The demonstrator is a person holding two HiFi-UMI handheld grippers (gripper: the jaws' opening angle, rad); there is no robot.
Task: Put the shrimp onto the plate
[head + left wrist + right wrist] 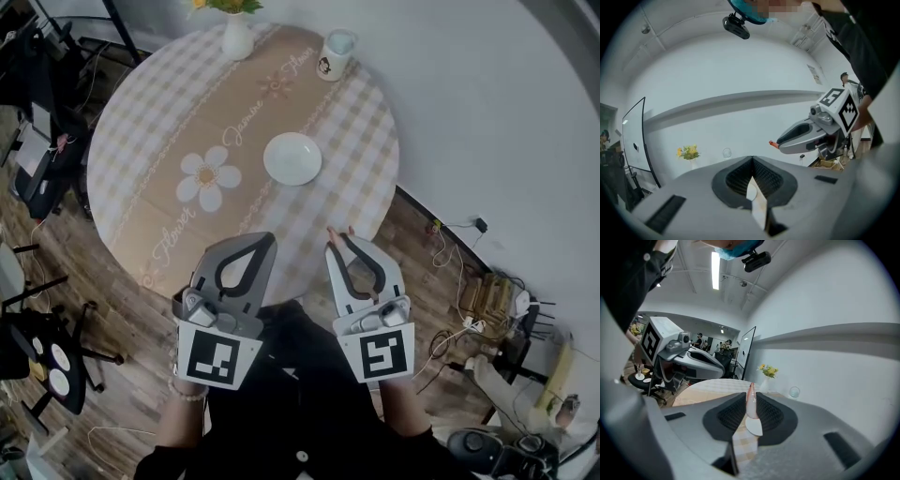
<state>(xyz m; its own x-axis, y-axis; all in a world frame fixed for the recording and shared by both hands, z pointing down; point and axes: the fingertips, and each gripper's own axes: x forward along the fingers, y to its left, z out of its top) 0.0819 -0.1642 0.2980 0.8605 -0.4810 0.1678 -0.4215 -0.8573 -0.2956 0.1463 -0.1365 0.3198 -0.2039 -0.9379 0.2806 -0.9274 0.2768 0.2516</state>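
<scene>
Right gripper (339, 236) clamps a pale pink shrimp (751, 401), left gripper (266, 240) is closed and empty; next, probably, carry it over the round white plate (292, 158).

Plate (292, 158) on bench (141, 141), right of centre. Vase (236, 39) at far rim; mug (336, 54) right of it, also at far rim, both well behind plate. Left gripper (265, 241) and right gripper (337, 236) side by side over near rim, before plate. Shrimp (330, 231) between fingers (367, 267) of right gripper, at the tips. Chair (42, 347) on floor (112, 309) left of bench; cables (450, 328) on floor to right.
</scene>
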